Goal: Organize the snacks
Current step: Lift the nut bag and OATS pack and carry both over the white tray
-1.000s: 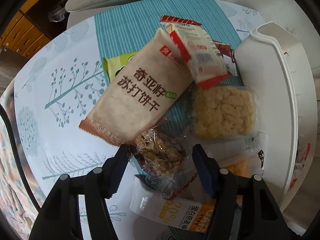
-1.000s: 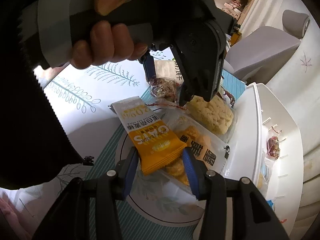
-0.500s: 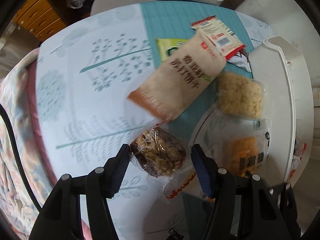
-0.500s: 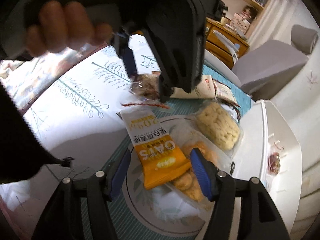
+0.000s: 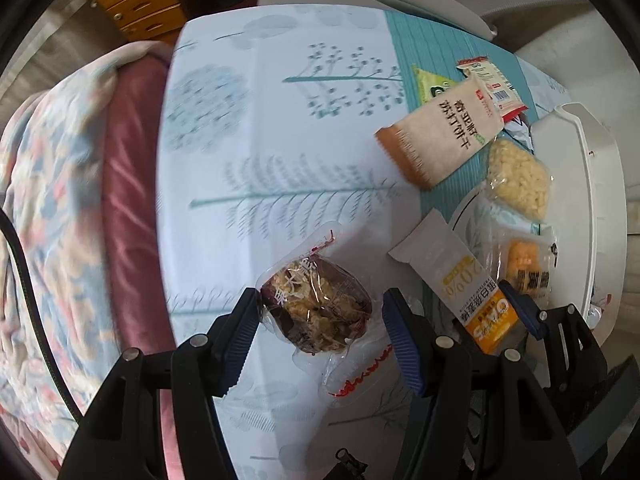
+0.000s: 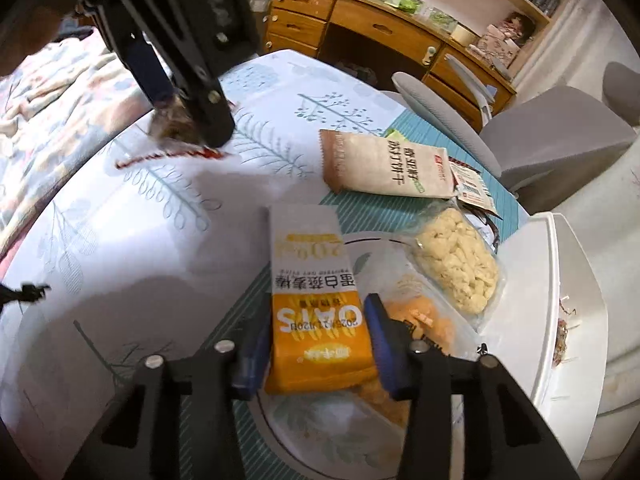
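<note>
The left gripper (image 5: 318, 322) jaws hold a clear nut snack bag (image 5: 316, 312). The right gripper (image 6: 316, 344) jaws are closing on the orange oat bar (image 6: 316, 304).

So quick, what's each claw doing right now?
Left gripper: shut on the nut snack packet.
Right gripper: jaws closing on the orange oat bar.

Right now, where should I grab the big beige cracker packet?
Probably take the beige cracker packet near its brown crimped end, pinching across its short width from above. It lies flat, and that end sticks out toward bare tablecloth, while the far end is crowded by a red-and-white packet.
</note>
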Demonstrator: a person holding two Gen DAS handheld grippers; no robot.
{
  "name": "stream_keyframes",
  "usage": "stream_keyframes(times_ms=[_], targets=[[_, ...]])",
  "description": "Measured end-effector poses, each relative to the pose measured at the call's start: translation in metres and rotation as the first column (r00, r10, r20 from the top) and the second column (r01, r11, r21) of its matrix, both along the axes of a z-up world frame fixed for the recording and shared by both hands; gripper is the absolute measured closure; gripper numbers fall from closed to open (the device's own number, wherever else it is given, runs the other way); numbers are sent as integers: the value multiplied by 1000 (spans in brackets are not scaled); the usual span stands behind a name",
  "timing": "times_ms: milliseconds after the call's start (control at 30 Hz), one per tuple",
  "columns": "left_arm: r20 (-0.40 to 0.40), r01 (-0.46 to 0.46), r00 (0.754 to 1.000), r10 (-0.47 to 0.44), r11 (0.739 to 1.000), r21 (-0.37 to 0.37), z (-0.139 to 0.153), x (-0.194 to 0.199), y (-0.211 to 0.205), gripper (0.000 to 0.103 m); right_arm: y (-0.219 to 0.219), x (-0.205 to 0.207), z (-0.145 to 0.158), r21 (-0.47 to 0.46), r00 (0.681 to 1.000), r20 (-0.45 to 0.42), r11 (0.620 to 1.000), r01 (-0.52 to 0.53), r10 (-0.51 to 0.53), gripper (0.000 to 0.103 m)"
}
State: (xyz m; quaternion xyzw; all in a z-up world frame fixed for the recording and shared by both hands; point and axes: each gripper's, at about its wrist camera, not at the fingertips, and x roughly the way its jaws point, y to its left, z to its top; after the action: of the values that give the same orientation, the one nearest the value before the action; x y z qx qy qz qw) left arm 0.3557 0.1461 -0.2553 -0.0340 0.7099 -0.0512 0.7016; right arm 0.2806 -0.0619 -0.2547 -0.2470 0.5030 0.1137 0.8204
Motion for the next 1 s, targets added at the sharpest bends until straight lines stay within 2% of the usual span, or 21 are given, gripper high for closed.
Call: stream_keyframes(times_ms=[100,400,733,1000], targets=[[6,-15,1000,15,1000,-3,10,-21,9,42,6,-5,2,-6,1000,-19,1000,1,-1,60],[31,2,1000,-1,1000,-23,42,-72,-5,42,21,-31,27,-2,1000,-12,1000,22,-22,60],[138,120,985,-105,987,-107,96,-123,-33,42,15,-83,81,9,990,63,992,127,-128,60],[243,235,951,-189,956,-176,131,-158,-64,41,-13,-118,120,62,964,98,968,243,-249,60]])
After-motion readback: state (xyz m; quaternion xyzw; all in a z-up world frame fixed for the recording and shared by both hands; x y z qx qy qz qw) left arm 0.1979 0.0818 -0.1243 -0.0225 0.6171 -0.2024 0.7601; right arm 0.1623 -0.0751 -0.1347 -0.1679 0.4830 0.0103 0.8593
